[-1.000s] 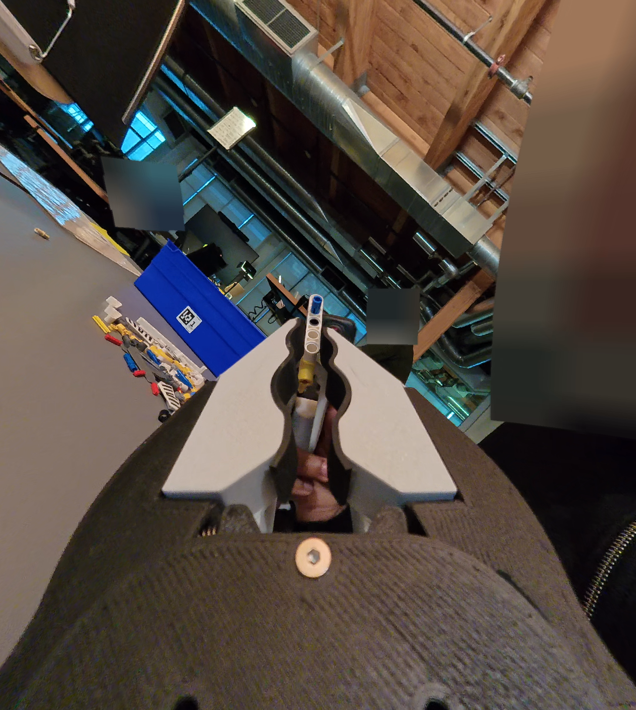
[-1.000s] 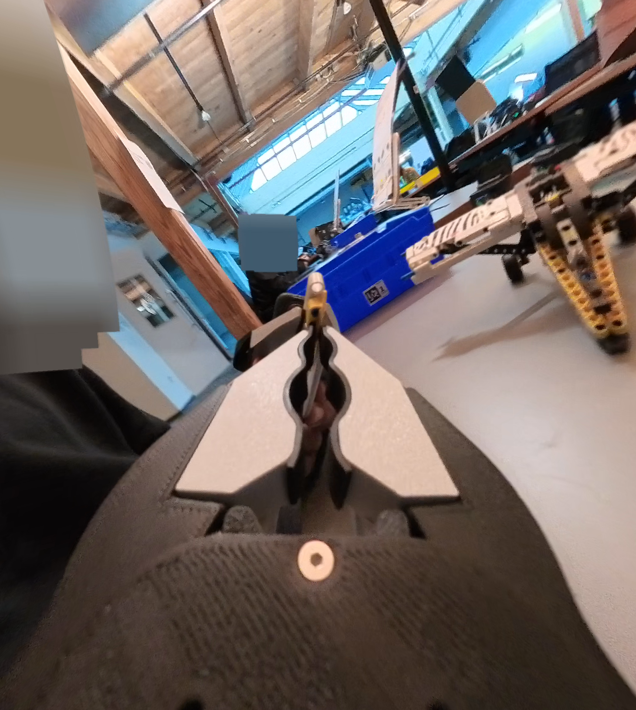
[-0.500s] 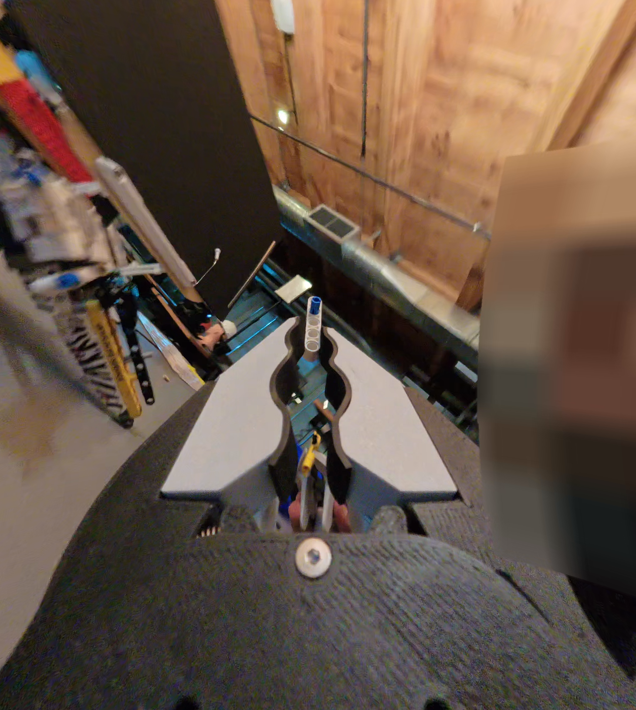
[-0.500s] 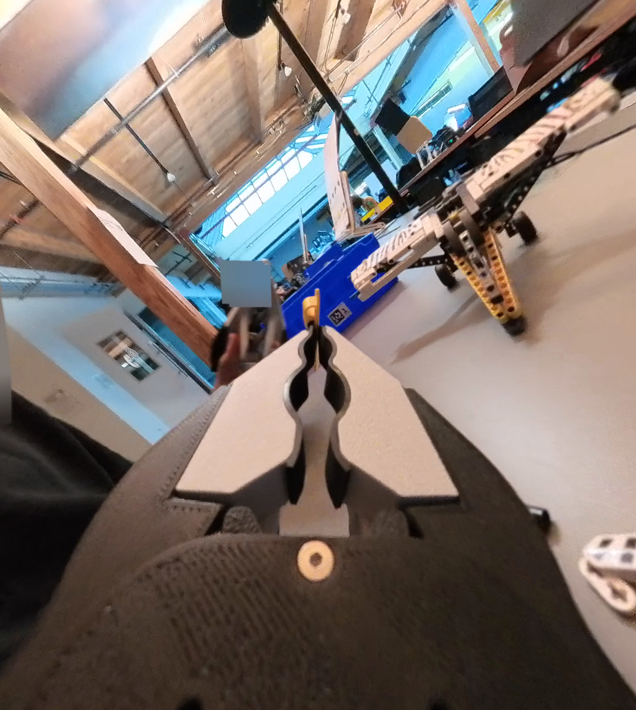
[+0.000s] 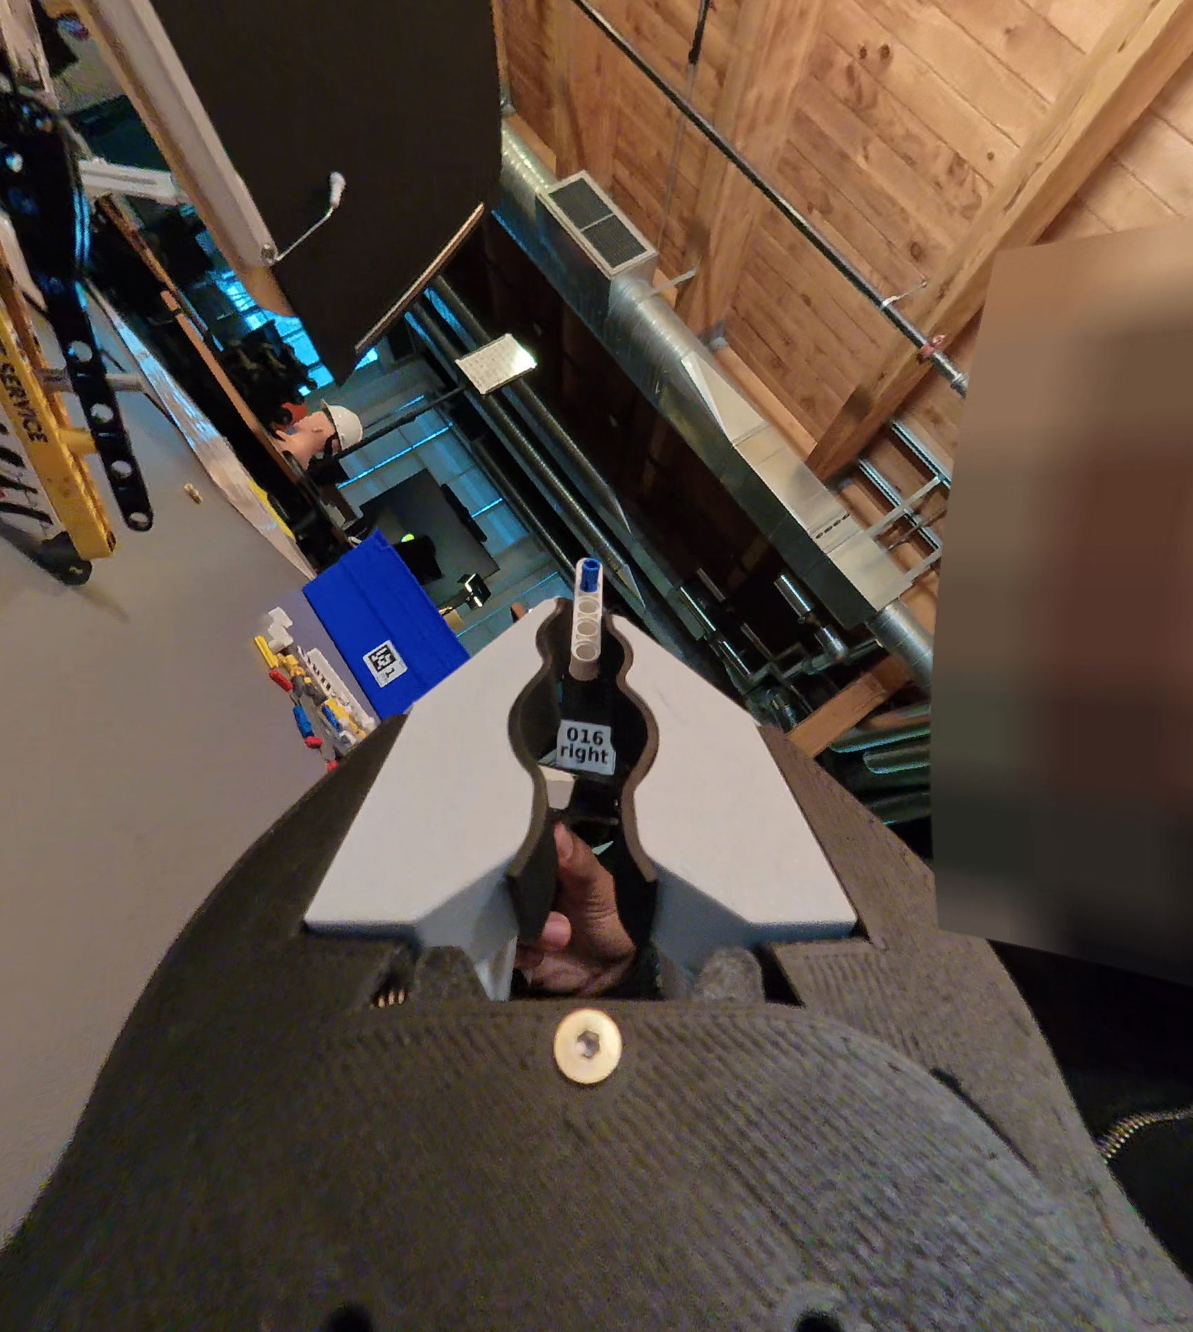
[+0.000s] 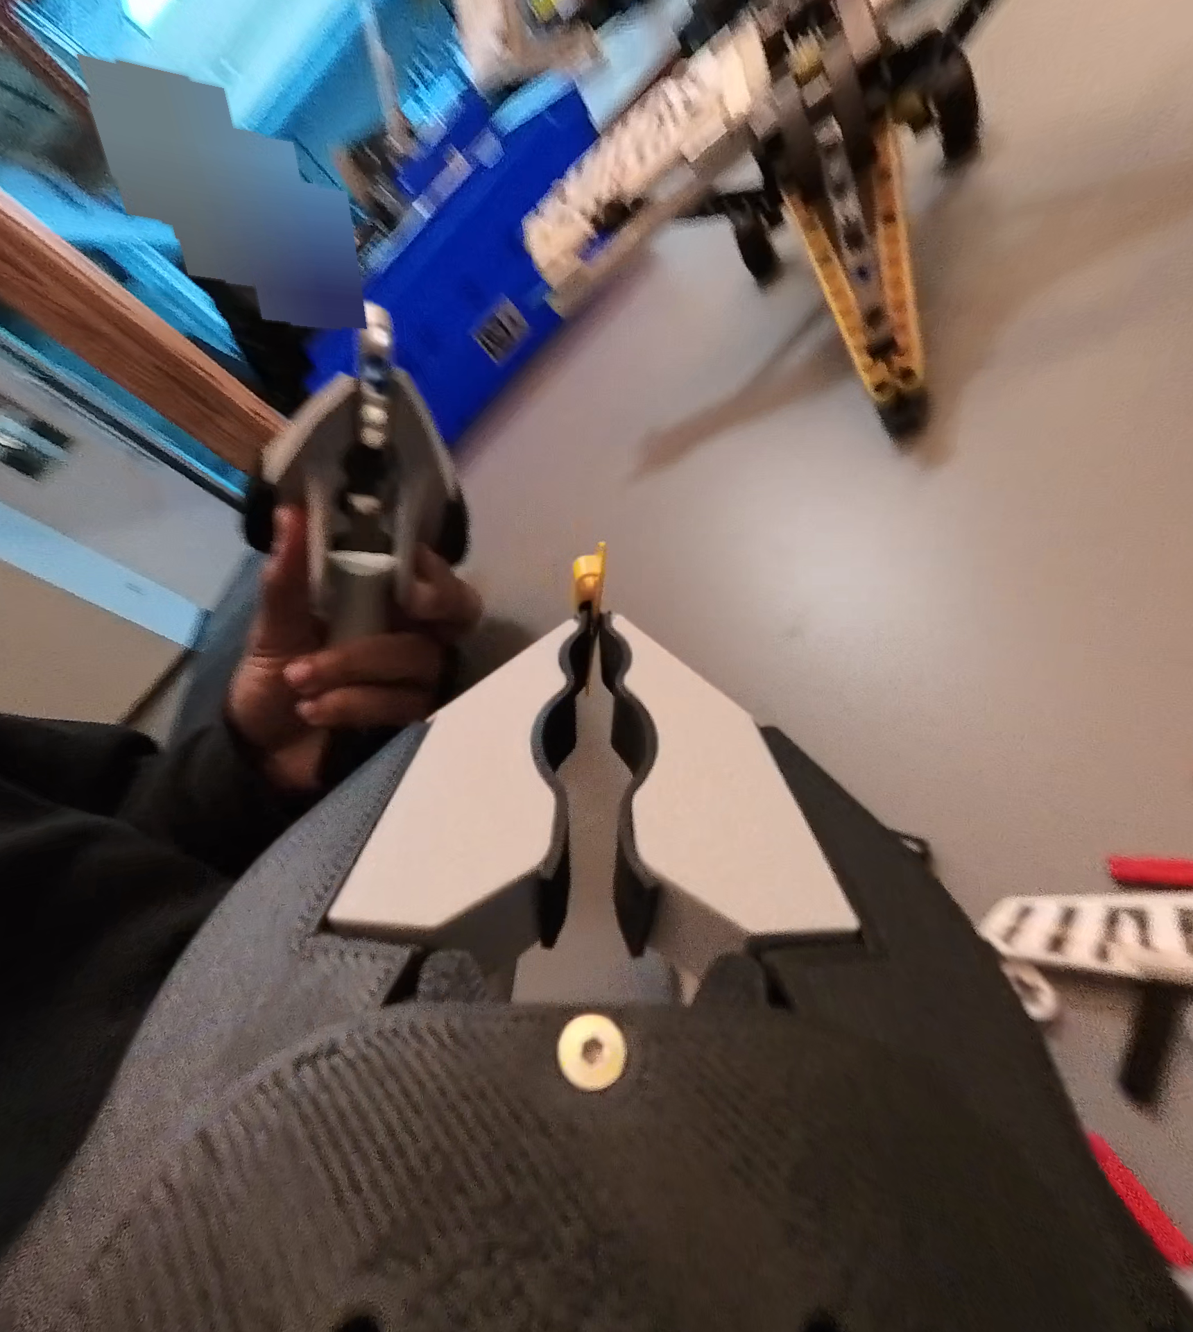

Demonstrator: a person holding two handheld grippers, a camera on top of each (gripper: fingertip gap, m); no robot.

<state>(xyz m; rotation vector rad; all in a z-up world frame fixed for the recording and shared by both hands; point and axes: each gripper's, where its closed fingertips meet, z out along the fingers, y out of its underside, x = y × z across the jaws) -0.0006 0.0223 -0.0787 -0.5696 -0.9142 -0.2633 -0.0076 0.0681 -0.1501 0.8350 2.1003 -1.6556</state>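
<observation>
Left wrist view: the left claw [image 5: 585, 634] is clamped on a white beam [image 5: 586, 618] with a row of round holes. The beam stands out past the fingertips, and a blue pin [image 5: 587, 573] sits in its far end. Both pads press on the beam's near end. Behind the claw, seen through the gap between the fingers, is a black part with a white label [image 5: 583, 746] and a hand [image 5: 583, 915] below it. To the left of the claw the grey counter [image 5: 75, 721] carries a heap of small yellow, red, blue and white parts [image 5: 309, 685], and just beyond them stands a blue bin [image 5: 377, 620] with a square marker. Farther left is a yellow and black model [image 5: 53, 432] with striped panels. Above the claw are a wooden ceiling and a metal duct [image 5: 709, 375].

In the right wrist view the right claw [image 6: 592, 625] is closed on a thin yellow part [image 6: 590, 576], which sticks out beyond the tips. To its left, well apart, the left claw [image 6: 370, 403] shows with its beam, gripped by a hand [image 6: 334, 663]; this part of the picture is blurred. Ahead and to the right stands the model [image 6: 860, 238], and the bin [image 6: 478, 288] lies ahead to the left. On the counter [image 6: 867, 576] to the right of the claw lie red pins [image 6: 1170, 872] and a white striped panel [image 6: 1120, 933].
</observation>
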